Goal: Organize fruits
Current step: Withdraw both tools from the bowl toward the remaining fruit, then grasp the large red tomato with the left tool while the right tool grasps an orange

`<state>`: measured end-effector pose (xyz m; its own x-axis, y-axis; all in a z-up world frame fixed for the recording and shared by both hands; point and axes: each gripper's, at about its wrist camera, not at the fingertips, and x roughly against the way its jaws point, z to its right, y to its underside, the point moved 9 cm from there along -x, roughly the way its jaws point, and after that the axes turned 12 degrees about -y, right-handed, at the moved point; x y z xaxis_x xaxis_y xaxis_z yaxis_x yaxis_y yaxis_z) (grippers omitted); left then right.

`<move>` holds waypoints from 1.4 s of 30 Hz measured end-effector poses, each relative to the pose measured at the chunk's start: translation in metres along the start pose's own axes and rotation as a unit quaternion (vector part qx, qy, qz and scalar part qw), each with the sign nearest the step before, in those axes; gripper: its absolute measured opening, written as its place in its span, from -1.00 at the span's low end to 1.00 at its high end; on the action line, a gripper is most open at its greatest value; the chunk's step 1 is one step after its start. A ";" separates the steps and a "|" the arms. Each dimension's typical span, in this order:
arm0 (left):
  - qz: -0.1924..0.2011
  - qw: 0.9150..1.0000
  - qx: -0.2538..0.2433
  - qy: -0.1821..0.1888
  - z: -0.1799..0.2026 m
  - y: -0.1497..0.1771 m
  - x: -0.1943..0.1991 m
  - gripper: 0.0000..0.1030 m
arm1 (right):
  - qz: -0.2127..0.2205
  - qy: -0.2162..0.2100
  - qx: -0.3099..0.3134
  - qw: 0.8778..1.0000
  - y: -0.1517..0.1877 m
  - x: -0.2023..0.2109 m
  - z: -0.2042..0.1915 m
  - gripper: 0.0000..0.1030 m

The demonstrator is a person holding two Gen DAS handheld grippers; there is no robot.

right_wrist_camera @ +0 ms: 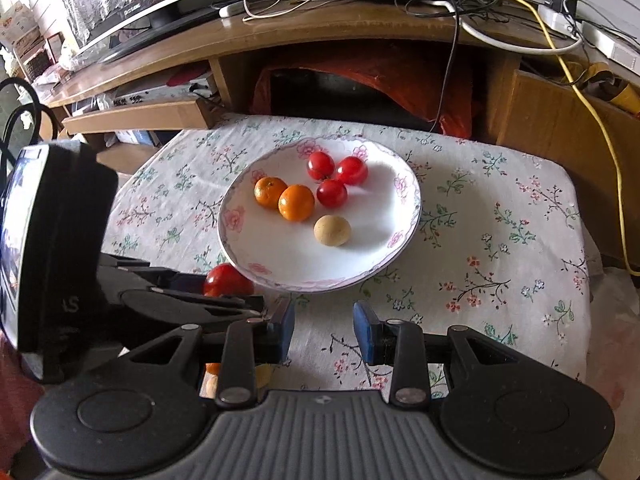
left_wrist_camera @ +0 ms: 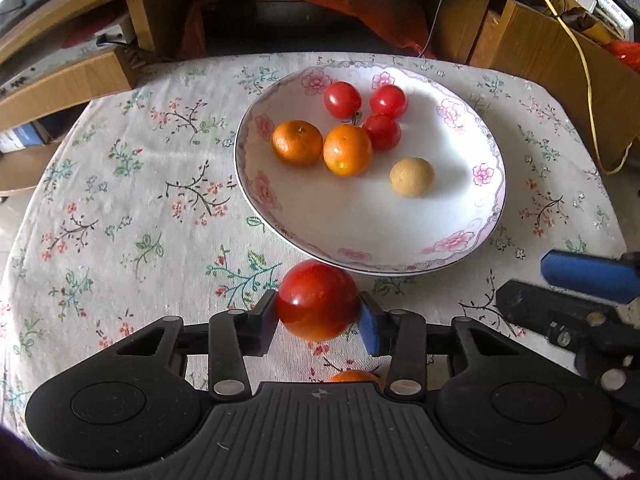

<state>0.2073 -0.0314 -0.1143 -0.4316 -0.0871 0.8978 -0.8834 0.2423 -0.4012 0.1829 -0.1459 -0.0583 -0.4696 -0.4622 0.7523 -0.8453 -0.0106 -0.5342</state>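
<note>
My left gripper is shut on a red tomato, held just in front of the near rim of a white flowered plate. The plate holds three red tomatoes, two oranges and a tan round fruit. Another orange peeks out under the left gripper. My right gripper stands open over the cloth, nothing between its fingers, to the right of the left one. In the right wrist view the held tomato shows at the edge of the plate.
A flowered tablecloth covers the small table. A wooden desk with cables and a monitor stands behind it. A yellow cable hangs at the right. Cardboard lies at the left. More small fruit sits under the right gripper's left finger.
</note>
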 end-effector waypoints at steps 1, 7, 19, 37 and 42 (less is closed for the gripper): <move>0.001 1.000 0.000 0.000 -0.001 0.000 0.001 -0.04 | -0.002 -0.002 0.001 1.000 0.001 0.000 -0.001 -0.34; 0.004 1.000 0.000 -0.001 -0.005 0.004 0.007 -0.05 | -0.013 -0.010 0.009 1.000 0.013 -0.001 -0.011 -0.34; 0.002 1.000 0.025 0.002 -0.039 0.027 0.021 -0.05 | -0.047 -0.043 0.040 0.997 0.024 -0.019 -0.044 -0.34; -0.010 0.999 0.048 0.012 -0.060 0.028 0.016 0.05 | -0.115 -0.065 0.102 0.986 0.033 -0.072 -0.069 -0.33; -0.013 0.999 0.049 0.013 -0.056 0.026 0.011 0.05 | -0.109 -0.050 0.090 0.989 0.035 -0.072 -0.058 -0.33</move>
<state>0.1892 0.0280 -0.1046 -0.4048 -0.0658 0.9120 -0.9083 0.1444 -0.3927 0.1729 -0.0618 -0.1092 -0.2467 -0.5172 0.8195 -0.8606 -0.2719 -0.4306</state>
